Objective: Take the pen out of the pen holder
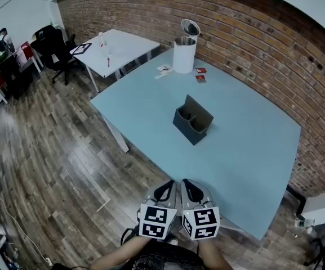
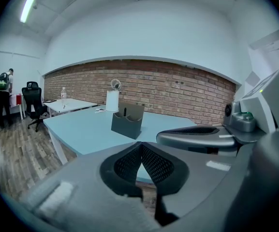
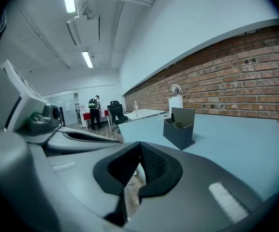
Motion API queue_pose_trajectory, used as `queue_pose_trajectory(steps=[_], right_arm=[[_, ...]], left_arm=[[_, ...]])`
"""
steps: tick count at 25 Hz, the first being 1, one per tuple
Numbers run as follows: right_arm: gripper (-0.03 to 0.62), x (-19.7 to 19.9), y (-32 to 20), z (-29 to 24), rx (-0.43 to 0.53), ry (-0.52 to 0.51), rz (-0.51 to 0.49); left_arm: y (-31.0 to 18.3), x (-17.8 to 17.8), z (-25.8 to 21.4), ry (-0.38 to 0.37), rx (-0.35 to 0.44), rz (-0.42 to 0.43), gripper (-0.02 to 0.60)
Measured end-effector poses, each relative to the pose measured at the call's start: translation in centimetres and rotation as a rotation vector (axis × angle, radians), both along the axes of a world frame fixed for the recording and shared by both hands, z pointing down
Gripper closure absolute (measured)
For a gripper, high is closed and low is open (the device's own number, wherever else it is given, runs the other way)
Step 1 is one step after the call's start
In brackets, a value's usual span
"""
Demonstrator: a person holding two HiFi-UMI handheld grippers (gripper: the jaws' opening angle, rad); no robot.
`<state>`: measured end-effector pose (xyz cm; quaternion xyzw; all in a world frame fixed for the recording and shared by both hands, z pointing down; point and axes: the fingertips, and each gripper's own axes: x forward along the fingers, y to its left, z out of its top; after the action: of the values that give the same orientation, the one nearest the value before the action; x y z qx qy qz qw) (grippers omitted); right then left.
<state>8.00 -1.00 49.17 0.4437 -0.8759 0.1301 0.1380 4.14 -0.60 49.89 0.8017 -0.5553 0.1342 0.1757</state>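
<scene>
A dark grey pen holder (image 1: 192, 121) stands in the middle of the light blue table (image 1: 252, 151); it also shows in the left gripper view (image 2: 127, 120) and the right gripper view (image 3: 180, 128). A dark pen (image 2: 125, 112) pokes up from one compartment, seen too in the right gripper view (image 3: 172, 115). My left gripper (image 1: 165, 191) and right gripper (image 1: 191, 190) are held side by side at the table's near edge, well short of the holder. Both are shut with nothing between the pads.
A white bin with a swing lid (image 1: 185, 50) stands at the table's far edge, with small cards (image 1: 200, 75) and papers (image 1: 164, 69) beside it. A white desk (image 1: 117, 46), office chairs (image 1: 55, 46) and a person (image 1: 2, 49) are at the far left. A brick wall (image 1: 263, 44) runs behind.
</scene>
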Motion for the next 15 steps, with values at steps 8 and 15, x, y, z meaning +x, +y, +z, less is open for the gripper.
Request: queue_pose_trajectory(steps=[8,15], right_arm=[[0.589,-2.0,-5.2,0.0,-0.011,0.007,0.054],[0.588,-3.1,-9.5,-0.7,0.003,0.039,0.13]], left_arm=[[-4.9,-2.0,0.0,0.011,-0.01,0.05,0.583],[-8.8,-3.7,-0.5,0.024,-0.009,0.116,0.583]])
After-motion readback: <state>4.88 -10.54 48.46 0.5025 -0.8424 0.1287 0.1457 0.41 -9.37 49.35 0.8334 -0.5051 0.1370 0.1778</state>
